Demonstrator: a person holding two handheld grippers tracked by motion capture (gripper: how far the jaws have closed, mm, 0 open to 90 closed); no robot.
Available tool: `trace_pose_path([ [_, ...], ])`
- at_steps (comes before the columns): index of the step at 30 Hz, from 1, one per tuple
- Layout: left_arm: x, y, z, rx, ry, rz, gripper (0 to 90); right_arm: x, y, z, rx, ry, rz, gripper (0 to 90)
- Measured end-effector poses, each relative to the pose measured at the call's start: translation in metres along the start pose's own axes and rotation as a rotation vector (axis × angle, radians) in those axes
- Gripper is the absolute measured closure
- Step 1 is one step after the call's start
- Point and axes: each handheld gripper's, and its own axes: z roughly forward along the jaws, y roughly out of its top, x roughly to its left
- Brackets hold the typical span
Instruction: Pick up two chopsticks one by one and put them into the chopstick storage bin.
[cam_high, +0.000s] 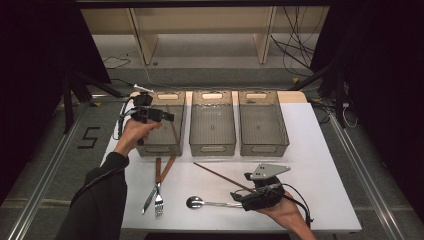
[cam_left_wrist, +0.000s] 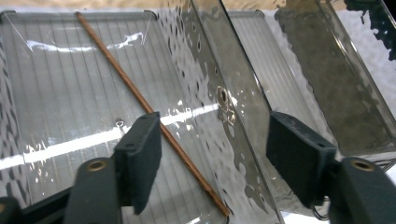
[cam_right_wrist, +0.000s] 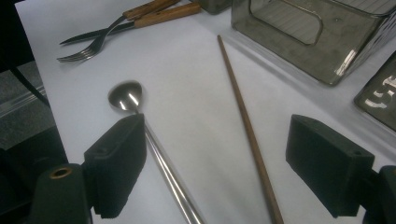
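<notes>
Right gripper (cam_high: 239, 196) hovers at the table's (cam_high: 320, 165) near edge, jaws apart over spoon (cam_right_wrist: 140, 122) and chopstick (cam_right_wrist: 243, 121). Left gripper (cam_left_wrist: 212, 163), jaws apart, hangs over the left bin (cam_high: 176, 145) holding another chopstick (cam_left_wrist: 140, 95).

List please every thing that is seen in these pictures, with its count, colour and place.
bins: three, clear grey, side by side at the far side of the table.
chopstick in bin: one, brown, lying in the left bin.
chopstick on table: one, brown, in front of the middle bin.
knife: one, wooden handle, near left, crossed with the fork.
fork: one, wooden handle, near left.
spoon: one, silver, near edge.
table: one, white.
left tool: black, open, above the left bin.
right tool: black, open, over the spoon's handle.
</notes>
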Motion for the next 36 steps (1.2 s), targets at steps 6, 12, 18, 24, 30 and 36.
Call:
trace_pose_path([
  [6,-0.005,-0.004,-0.009,-0.028,-0.027,0.015,28.2,-0.001,0.000,-0.001,-0.003,-0.004,0.004,21.2],
  [12,-0.016,-0.018,-0.027,-0.090,-0.076,0.037,23.9,-0.001,0.001,-0.002,-0.001,-0.007,0.003,21.3],
  [18,-0.028,-0.041,-0.049,-0.182,-0.134,0.075,21.7,-0.005,0.004,-0.003,0.009,-0.011,0.004,22.4],
  [24,-0.039,-0.070,-0.061,-0.219,-0.181,0.108,20.6,-0.007,0.012,-0.003,0.038,-0.009,-0.007,23.6],
  [30,-0.038,-0.097,-0.067,-0.252,-0.172,0.115,20.5,-0.013,0.020,0.000,0.092,-0.008,-0.013,26.5],
  [36,-0.036,-0.115,-0.066,-0.253,-0.177,0.135,20.0,-0.018,0.027,0.008,0.148,0.000,-0.018,27.8],
])
